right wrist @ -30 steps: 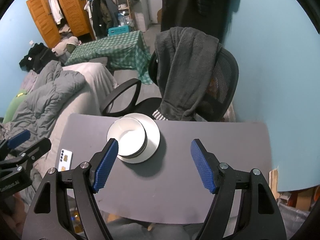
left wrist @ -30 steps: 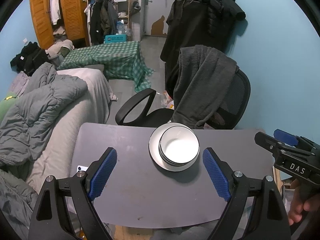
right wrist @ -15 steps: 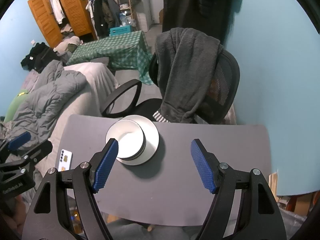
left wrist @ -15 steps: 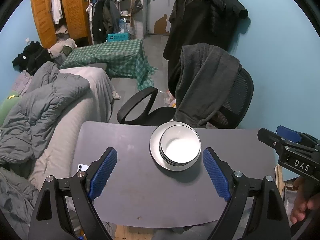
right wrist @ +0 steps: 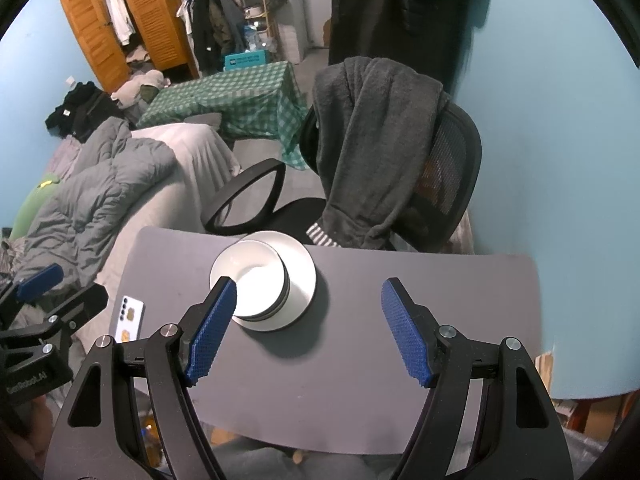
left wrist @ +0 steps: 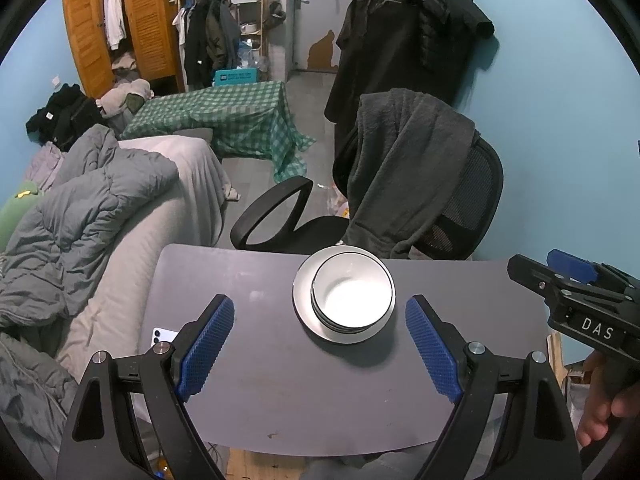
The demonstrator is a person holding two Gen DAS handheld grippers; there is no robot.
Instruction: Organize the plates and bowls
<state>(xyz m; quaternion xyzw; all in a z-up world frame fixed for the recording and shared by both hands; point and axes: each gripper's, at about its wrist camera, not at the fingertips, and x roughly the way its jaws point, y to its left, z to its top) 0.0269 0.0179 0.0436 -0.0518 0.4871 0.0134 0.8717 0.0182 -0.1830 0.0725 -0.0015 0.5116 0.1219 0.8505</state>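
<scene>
The left tongs hang above the near part of the grey table, their blue-padded fingers spread wide with nothing between them. Beyond them, near the table's far edge, white bowls sit nested on a white plate, and a white phone lies at the table's left edge. The right tongs reach in from the right, a hand on the grip, while a black office chair draped with a dark grey fleece stands behind the table.
</scene>
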